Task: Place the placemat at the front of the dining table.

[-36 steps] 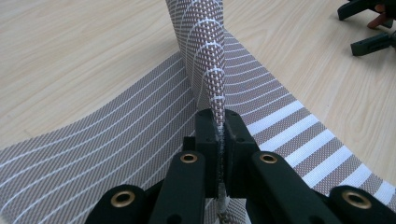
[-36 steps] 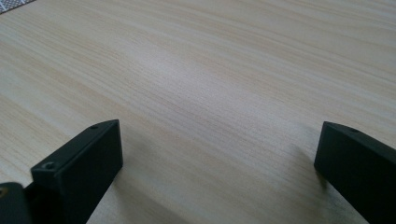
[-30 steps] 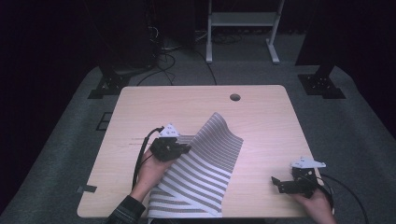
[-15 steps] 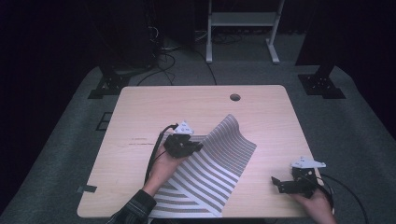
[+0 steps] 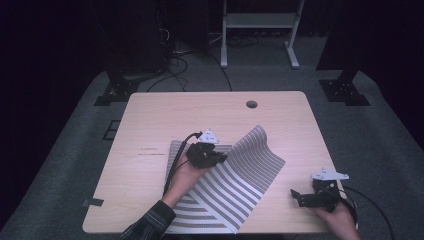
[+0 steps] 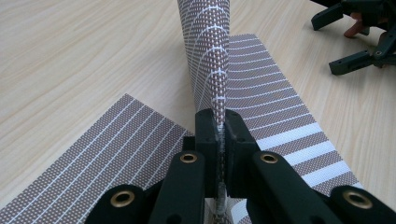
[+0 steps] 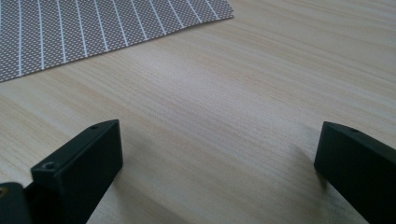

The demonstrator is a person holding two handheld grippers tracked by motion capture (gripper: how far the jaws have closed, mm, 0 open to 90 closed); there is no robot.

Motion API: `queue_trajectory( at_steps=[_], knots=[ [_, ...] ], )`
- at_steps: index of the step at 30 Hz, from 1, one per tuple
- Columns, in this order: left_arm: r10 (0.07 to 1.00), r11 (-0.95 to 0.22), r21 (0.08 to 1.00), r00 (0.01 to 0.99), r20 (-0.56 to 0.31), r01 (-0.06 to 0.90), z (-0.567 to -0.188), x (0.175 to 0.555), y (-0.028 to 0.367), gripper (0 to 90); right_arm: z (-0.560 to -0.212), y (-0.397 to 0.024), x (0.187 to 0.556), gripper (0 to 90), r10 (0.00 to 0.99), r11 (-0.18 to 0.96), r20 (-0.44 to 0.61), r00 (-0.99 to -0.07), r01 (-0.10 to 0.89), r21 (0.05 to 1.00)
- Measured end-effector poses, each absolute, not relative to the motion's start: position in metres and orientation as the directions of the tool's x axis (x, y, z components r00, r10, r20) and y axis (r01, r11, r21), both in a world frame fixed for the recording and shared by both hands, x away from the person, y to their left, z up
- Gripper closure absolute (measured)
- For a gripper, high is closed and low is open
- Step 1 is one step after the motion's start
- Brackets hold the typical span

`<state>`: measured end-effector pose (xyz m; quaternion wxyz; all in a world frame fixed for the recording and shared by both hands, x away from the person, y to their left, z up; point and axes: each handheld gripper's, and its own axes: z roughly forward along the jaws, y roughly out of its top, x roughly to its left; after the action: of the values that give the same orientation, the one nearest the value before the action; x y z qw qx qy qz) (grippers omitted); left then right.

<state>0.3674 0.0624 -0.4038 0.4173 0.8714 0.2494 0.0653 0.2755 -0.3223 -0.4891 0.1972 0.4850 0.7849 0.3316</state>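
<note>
A brown woven placemat point(image 5: 235, 180) with white stripes lies on the near half of the wooden table point(image 5: 150, 120), partly folded over itself. My left gripper point(image 5: 220, 157) is shut on the mat's edge, and that edge point(image 6: 215, 84) rises curled between the pressed jaws in the left gripper view. The flat part of the mat point(image 6: 93, 163) lies under it. My right gripper point(image 5: 295, 196) rests near the table's front right corner, open, its wide-apart jaws over bare wood in the right gripper view. A corner of the mat point(image 7: 93, 28) lies beyond it.
A round cable hole point(image 5: 251, 104) sits near the table's far edge. Behind the table stand a white frame point(image 5: 257, 30) and dark stands on grey carpet. The other gripper point(image 6: 359, 32) appears far right in the left gripper view.
My left gripper has carried the pinched mat edge to the right across the mat, folding it further over. The right gripper has stayed where it was.
</note>
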Motion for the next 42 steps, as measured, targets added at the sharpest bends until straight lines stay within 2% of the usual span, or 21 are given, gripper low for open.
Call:
queue_trajectory(
  at_steps=[7,11,15,27,35,42],
  knots=[
    [0.478,-0.540,0.754,0.874,-0.091,0.374,-0.406,0.366,0.056,86.1,-0.489,-0.322,0.275,0.0,0.892,0.310,0.012,-0.452,0.631,0.712],
    [0.494,-0.542,0.751,0.866,-0.079,0.377,-0.407,0.368,0.058,81.7,-0.489,-0.322,0.275,0.0,0.892,0.310,0.012,-0.452,0.630,0.712],
    [0.507,-0.542,0.753,0.860,-0.063,0.374,-0.406,0.369,0.060,68.9,-0.489,-0.322,0.276,0.0,0.892,0.311,0.011,-0.452,0.630,0.712],
    [0.573,-0.491,0.775,0.817,-0.056,0.398,-0.404,0.376,0.084,59.6,-0.489,-0.322,0.276,0.0,0.892,0.311,0.011,-0.453,0.630,0.711],
    [0.573,-0.489,0.783,0.818,-0.045,0.385,-0.402,0.371,0.097,50.7,-0.489,-0.323,0.275,0.2,0.888,0.317,0.009,-0.459,0.626,0.712],
    [0.557,-0.502,0.782,0.830,-0.035,0.370,-0.402,0.360,0.108,39.2,-0.486,-0.320,0.274,0.4,0.880,0.340,-0.011,-0.476,0.614,0.713]
  ],
)
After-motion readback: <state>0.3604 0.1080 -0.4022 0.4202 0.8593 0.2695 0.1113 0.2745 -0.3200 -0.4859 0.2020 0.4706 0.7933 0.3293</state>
